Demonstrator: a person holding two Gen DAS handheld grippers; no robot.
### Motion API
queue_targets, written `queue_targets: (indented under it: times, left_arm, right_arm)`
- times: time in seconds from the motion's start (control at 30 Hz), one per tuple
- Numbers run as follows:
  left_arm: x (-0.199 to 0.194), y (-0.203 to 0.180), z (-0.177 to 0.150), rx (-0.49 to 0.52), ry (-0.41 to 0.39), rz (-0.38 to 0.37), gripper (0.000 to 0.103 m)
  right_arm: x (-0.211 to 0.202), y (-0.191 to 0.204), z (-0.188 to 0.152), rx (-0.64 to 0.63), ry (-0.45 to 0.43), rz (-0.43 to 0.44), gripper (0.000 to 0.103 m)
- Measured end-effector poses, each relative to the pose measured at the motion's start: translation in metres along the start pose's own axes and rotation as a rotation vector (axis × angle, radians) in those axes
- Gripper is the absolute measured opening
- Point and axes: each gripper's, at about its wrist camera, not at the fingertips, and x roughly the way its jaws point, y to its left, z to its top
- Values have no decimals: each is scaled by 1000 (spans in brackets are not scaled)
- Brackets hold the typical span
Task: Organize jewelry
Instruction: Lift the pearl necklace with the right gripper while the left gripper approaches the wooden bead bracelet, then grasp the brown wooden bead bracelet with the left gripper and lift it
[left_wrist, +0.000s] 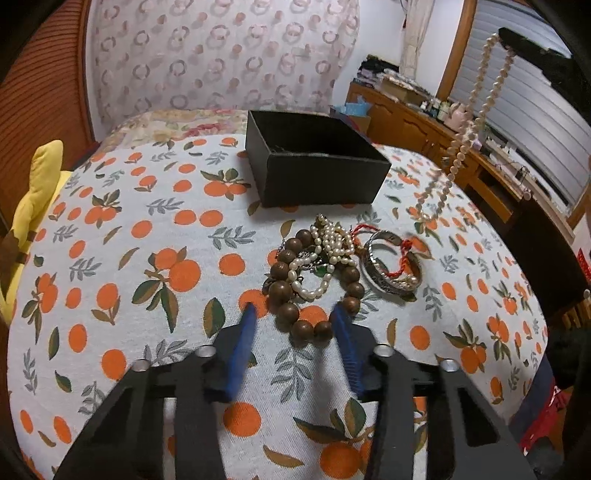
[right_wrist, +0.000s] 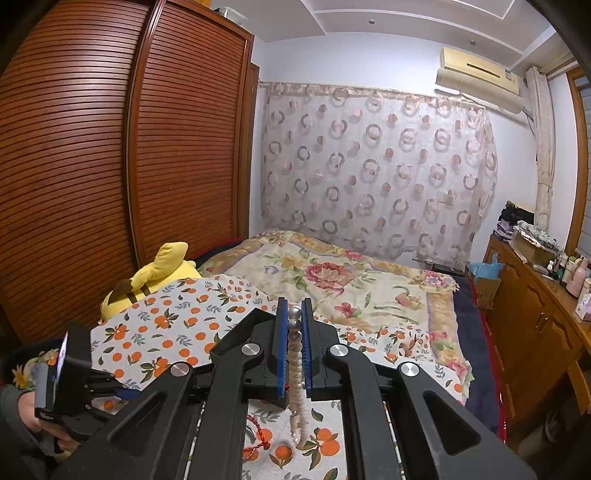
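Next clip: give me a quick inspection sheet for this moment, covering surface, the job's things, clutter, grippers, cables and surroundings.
Surface: orange-print cloth spread over a floral bedspread.
Job's things: open black box on the cloth; jewelry pile in front of it, with a wooden bead bracelet, small pearl strands and metal bangles tied with red cord; a long pearl necklace hangs in the air.
Clutter: yellow plush toy at the cloth's edge.
Grippers: left gripper open, its fingers low on either side of the wooden beads; right gripper shut on the pearl necklace, raised.
Cables: nothing seen.
Surroundings: slatted wooden wardrobe, patterned curtain, air conditioner, crowded wooden dresser.
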Motion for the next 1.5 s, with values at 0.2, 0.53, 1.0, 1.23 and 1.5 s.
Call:
queue_targets:
  times: [0.2, 0.53, 1.0, 1.23, 1.5]
  left_arm:
    - [10, 2, 3, -1, 13, 31, 31]
    - [14, 8, 8, 7, 7, 36, 12]
    - [-50, 5, 33, 16, -149, 0, 12]
    - [-80, -18, 53, 74, -212, -22, 12]
    - [-107, -26, 64, 90, -271, -29, 12]
  right_arm:
    - [5, 0, -6, 3, 23, 3, 8]
    - [11, 6, -12, -3, 42, 11, 8]
    - [11, 7, -15, 1, 43, 13, 8]
    - [11, 7, -14, -1, 43, 12, 8]
    - [12, 11, -17, -1, 44, 18, 8]
